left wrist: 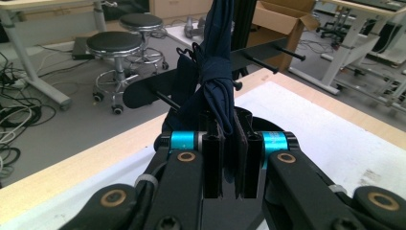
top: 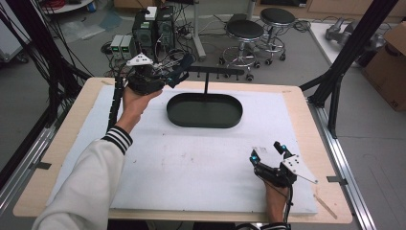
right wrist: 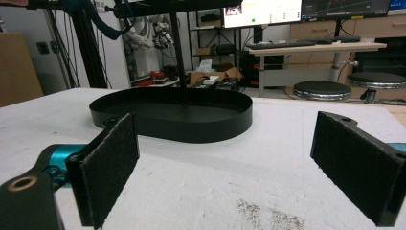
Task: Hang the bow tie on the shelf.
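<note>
Left tongs (left wrist: pixel 229 165): we see the jaws closed tight on a dark navy cloth (left wrist: pixel 215 81), which rises bunched and twisted straight up from between the pads. In the high view the left tongs (top: pixel 179 72) are lifted above the table's far left corner, pointing toward the rack.
Navy cloth: in the left gripper view it stands against the black cross bar (left wrist: pixel 201 79) of the rack; we cannot tell whether it touches a peg or hangs on one. In the high view the cloth (top: pixel 184 64) shows as a dark bundle at the jaw tips, just beside the bar's left end.
Right tongs (right wrist: pixel 225 177): the jaws stand wide apart with nothing between the pads; we see bare white surface between them. In the high view the right tongs (top: pixel 268 152) sit low near the table's near right corner, pointing toward the far edge.
Hands: the left hand (top: pixel 135 100), with a white sleeve (top: pixel 81 187) and striped cuff, holds its tongs raised; the right hand (top: pixel 276 196) comes in from the near edge.
Tray (top: pixel 177 115): a black oval tray lies on the white mat toward the table's far edge, near the middle, well apart from the right tongs.
Rack post (top: pixel 206 84): it rises from the tray's far side and carries the cross bar (top: pixel 220 71) with short pegs.
Table (top: pixel 297 93): wooden rim, covered by a white mat (top: pixel 201 167).
</note>
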The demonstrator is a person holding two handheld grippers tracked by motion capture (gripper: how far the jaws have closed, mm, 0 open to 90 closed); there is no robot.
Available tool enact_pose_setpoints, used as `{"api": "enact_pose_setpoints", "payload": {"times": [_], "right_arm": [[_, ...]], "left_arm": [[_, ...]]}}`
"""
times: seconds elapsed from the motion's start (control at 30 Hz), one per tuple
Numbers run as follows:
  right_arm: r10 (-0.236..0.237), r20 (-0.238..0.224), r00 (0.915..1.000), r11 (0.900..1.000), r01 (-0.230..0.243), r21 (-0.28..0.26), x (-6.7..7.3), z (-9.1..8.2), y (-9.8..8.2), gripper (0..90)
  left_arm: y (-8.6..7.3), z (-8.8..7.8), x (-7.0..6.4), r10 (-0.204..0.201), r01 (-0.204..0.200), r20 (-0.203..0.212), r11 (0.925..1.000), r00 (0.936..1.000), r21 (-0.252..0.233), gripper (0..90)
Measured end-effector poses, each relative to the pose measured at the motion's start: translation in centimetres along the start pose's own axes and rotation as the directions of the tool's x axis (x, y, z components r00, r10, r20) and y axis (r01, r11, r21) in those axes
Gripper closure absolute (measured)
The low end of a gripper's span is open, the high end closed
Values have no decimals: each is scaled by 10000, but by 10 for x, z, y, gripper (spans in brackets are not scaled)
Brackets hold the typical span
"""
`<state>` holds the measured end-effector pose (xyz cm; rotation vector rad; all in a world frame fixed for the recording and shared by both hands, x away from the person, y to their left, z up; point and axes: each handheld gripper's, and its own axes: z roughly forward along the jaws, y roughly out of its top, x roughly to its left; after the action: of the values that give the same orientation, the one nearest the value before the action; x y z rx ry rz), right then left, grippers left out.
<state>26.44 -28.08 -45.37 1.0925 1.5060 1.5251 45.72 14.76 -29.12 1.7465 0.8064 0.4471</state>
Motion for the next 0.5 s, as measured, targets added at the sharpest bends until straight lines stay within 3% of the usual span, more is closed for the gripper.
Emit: {"api": "enact_pose_setpoints", "payload": {"times": [0.27,0.5], "right_arm": [[37,16,10000,10000,-37,3,0,0,0,84],[20,17,10000,10000,-20,22,0,0,0,84]], "left_arm": [[-2,2,3,200,-197,-474,9998,9987,79,836],[-6,1,9,-70,55,-883,9998,9961,-169,836]]}}
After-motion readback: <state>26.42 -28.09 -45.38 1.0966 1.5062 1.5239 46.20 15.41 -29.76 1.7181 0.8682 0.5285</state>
